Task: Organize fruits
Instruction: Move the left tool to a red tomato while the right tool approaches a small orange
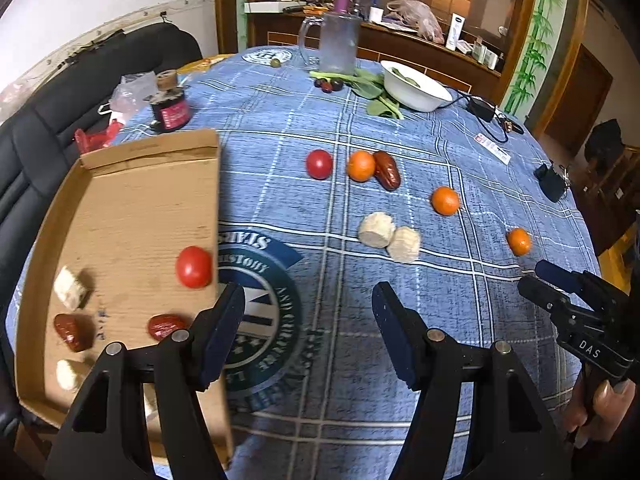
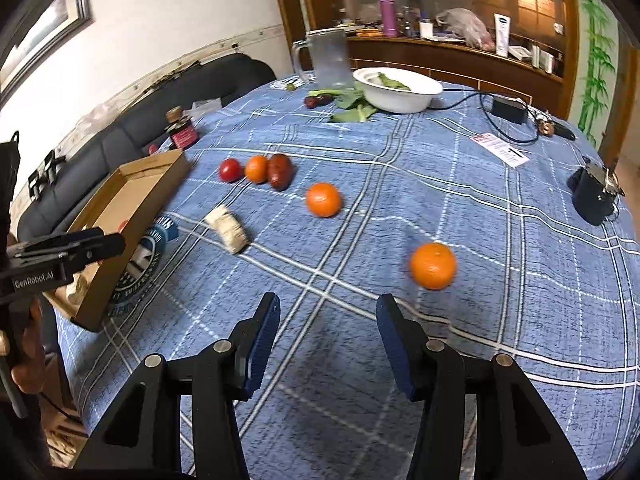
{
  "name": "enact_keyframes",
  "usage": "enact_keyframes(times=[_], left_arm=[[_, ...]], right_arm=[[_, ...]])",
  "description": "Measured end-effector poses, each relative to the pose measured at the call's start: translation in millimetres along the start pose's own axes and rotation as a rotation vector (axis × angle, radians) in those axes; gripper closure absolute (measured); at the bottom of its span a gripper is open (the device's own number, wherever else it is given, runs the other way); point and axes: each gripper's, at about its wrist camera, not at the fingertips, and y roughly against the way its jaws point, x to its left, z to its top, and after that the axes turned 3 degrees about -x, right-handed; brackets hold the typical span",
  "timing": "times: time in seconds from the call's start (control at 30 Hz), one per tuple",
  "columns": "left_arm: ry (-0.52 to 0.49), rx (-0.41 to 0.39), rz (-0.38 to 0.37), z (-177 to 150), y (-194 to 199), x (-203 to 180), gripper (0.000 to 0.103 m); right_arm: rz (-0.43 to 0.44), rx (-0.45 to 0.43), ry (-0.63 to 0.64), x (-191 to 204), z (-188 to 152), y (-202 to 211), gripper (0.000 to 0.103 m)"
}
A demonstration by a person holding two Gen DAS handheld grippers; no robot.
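Note:
A cardboard tray (image 1: 120, 200) at the table's left holds a tomato (image 1: 194, 267), two red dates (image 1: 166, 326) and pale chunks (image 1: 70, 292). On the blue cloth lie a tomato (image 1: 319, 164), an orange (image 1: 361, 165) touching a date (image 1: 387, 170), two more oranges (image 1: 445, 200) (image 1: 519, 241) and two pale chunks (image 1: 390, 236). My left gripper (image 1: 308, 300) is open and empty beside the tray's right wall. My right gripper (image 2: 326, 312) is open and empty, with the nearest orange (image 2: 433, 265) just ahead to its right. The tray (image 2: 132, 204) shows at left in the right wrist view.
A glass mug (image 1: 334, 42), a white bowl (image 1: 416, 86) with greens, a dark jar (image 1: 170, 106), cables with an adapter (image 2: 508, 110), a paper slip (image 2: 502, 150) and a black device (image 2: 594, 196) stand around the table's far and right edges. A black sofa (image 1: 60, 92) lies behind.

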Motion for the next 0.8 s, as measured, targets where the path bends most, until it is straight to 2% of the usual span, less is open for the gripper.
enact_keyframes(times=[0.17,0.33,0.53,0.8], left_arm=[[0.02,0.01,-0.008,13,-12,-1,0.038],[0.057,0.023,-0.002,41,-40,2,0.038],[0.033,0.045,0.054,71,-82,-4,0.038],[0.017,0.113,0.092,94,-134,-6,0.038]], right_arm=[[0.02,0.01,0.016,2,10,-15,0.051],[0.028,0.02,0.05,11,28,-43,0.051],[-0.028,0.035,0.069,11,57,-84,0.052],[-0.053,0.074,0.062,8,66,-118,0.052]])
